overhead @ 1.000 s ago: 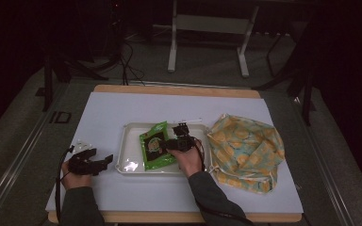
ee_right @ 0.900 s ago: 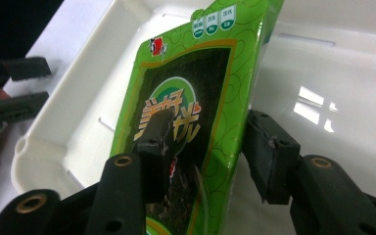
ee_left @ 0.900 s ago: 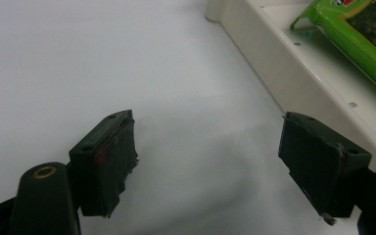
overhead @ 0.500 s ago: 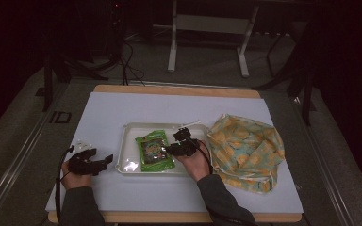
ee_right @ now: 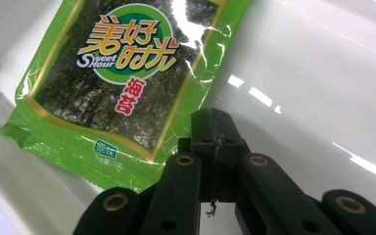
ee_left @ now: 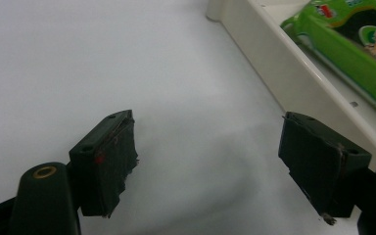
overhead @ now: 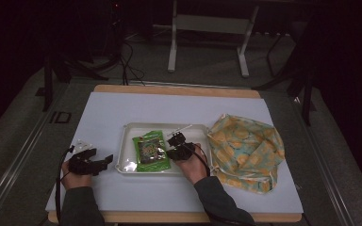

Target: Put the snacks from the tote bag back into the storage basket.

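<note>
A green seaweed snack packet [overhead: 150,149] lies flat in the left half of a white tray [overhead: 160,126] at the table's middle. My right gripper [overhead: 172,146] sits low in the tray just right of the packet. In the right gripper view its jaws [ee_right: 219,120] are shut, pads pressed together at the packet's [ee_right: 127,73] right edge, with nothing seen between them. My left gripper [overhead: 101,162] rests on the white table left of the tray, open and empty [ee_left: 230,161]. The tray's wall [ee_left: 293,73] and the packet [ee_left: 357,44] lie beyond its right jaw.
A crumpled yellow patterned cloth bag [overhead: 245,150] lies right of the tray, close to my right wrist. The tray floor [ee_right: 323,73] right of the packet is bare and glossy. White table surface [overhead: 122,108] spreads behind and left of the tray.
The packet, held tilted up a second ago, has come down flat in the tray's left half. My right gripper lowered with it and drew back slightly. The left gripper stayed put.
</note>
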### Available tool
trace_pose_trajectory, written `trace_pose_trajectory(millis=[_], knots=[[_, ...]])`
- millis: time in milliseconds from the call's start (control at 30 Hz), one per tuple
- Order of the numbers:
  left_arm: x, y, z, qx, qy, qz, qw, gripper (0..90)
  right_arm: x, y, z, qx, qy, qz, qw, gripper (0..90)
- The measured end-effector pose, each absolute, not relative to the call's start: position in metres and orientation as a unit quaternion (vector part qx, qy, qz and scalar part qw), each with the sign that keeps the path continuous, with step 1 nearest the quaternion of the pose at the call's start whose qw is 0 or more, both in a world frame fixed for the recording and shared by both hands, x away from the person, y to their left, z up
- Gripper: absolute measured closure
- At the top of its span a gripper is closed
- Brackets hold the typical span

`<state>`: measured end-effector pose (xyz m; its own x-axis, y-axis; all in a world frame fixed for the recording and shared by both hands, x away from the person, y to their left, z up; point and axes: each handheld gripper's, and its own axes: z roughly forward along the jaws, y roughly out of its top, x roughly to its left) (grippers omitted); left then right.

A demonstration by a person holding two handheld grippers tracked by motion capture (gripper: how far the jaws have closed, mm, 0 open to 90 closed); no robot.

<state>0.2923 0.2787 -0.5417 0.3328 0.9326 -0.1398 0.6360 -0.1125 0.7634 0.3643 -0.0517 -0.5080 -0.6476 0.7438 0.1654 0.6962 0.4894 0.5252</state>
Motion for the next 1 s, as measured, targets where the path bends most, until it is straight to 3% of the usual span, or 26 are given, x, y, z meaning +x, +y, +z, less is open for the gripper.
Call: trace_pose_trajectory(millis=[600,1000], knots=[[0.292,0.279,-0.542,0.72,0.545,0.193,0.384,21.9,0.346,-0.015,-0.515,0.387,0.876,0.288,-0.007,89.5],[0.292,0.279,-0.542,0.719,0.546,0.194,0.384,21.9,0.353,-0.039,-0.499,0.403,0.862,0.307,0.035,89.1]])
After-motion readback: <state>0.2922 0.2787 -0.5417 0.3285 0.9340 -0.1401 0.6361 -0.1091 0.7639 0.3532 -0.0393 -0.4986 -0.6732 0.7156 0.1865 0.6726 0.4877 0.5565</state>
